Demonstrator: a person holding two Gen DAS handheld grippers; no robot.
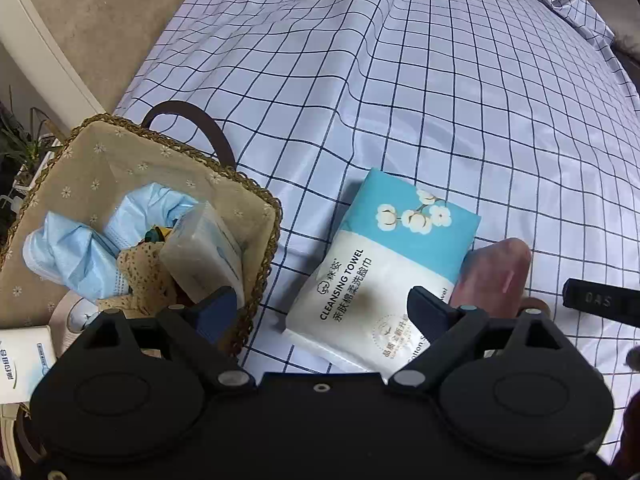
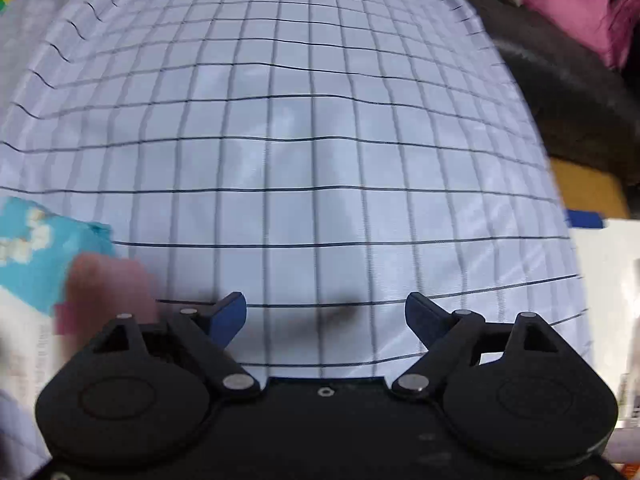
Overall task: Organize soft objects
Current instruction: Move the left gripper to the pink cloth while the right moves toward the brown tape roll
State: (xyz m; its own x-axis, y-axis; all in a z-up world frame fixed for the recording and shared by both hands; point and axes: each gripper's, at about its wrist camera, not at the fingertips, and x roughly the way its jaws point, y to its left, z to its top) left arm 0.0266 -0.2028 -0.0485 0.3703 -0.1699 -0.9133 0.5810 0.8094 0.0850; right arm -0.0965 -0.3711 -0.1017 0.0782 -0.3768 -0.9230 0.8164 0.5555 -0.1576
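A blue and white cleansing towel pack (image 1: 380,272) lies flat on the checked tablecloth (image 1: 400,100), just right of a woven, cloth-lined basket (image 1: 256,196). Inside the basket are crumpled blue face masks (image 1: 80,248), a clear wrapped pack (image 1: 204,248) and a piece of beige lace (image 1: 140,276). My left gripper (image 1: 324,310) hovers open: one finger is over the basket's rim, the other over the pack, and neither pad presses. A person's finger (image 1: 496,276) rests at the pack's right side. My right gripper (image 2: 326,316) is open above bare cloth, with the pack (image 2: 36,248) blurred at its left.
The basket's brown handle (image 1: 192,120) arches at its far side. A white packet (image 1: 24,360) sits at the lower left. A black bar (image 1: 600,304) enters from the right. Right of the table are a dark sofa (image 2: 560,92), pink fabric (image 2: 568,4) and a white box (image 2: 608,280).
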